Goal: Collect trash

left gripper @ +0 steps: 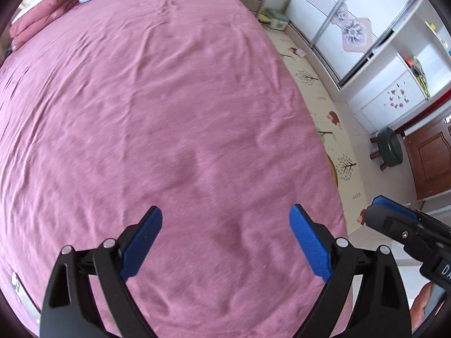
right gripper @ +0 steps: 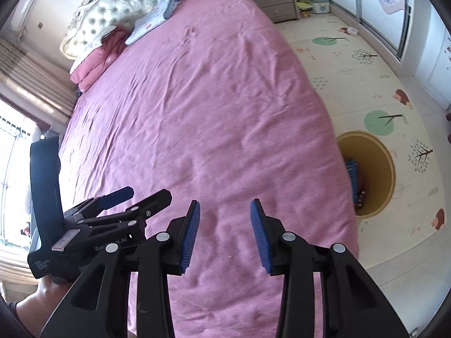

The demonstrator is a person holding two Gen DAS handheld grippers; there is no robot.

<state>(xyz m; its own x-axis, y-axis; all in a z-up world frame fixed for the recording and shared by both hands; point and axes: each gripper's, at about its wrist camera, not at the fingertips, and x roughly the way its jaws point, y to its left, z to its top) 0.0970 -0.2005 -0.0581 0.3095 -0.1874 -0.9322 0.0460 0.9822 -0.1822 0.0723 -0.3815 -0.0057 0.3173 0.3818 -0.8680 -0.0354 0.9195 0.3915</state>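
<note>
My left gripper (left gripper: 225, 217) is open and empty above the near end of a bed with a pink sheet (left gripper: 157, 107). My right gripper (right gripper: 225, 211) is open and empty over the same sheet (right gripper: 197, 107), near the bed's right edge. A yellow round bin (right gripper: 380, 152) stands on the floor mat right of the bed, with blue and dark wrappers (right gripper: 355, 180) inside. No loose trash shows on the sheet. The left gripper appears at the left of the right wrist view (right gripper: 135, 197), and the right gripper at the right edge of the left wrist view (left gripper: 394, 214).
Folded pink bedding (right gripper: 95, 64) and pale blue cloth (right gripper: 152, 22) lie by the white tufted headboard (right gripper: 118, 2). A nightstand (right gripper: 274, 0), a patterned floor mat (right gripper: 380, 64), wardrobe doors (left gripper: 352, 22), a green stool (left gripper: 390, 148) and a brown door (left gripper: 431, 157) lie right of the bed.
</note>
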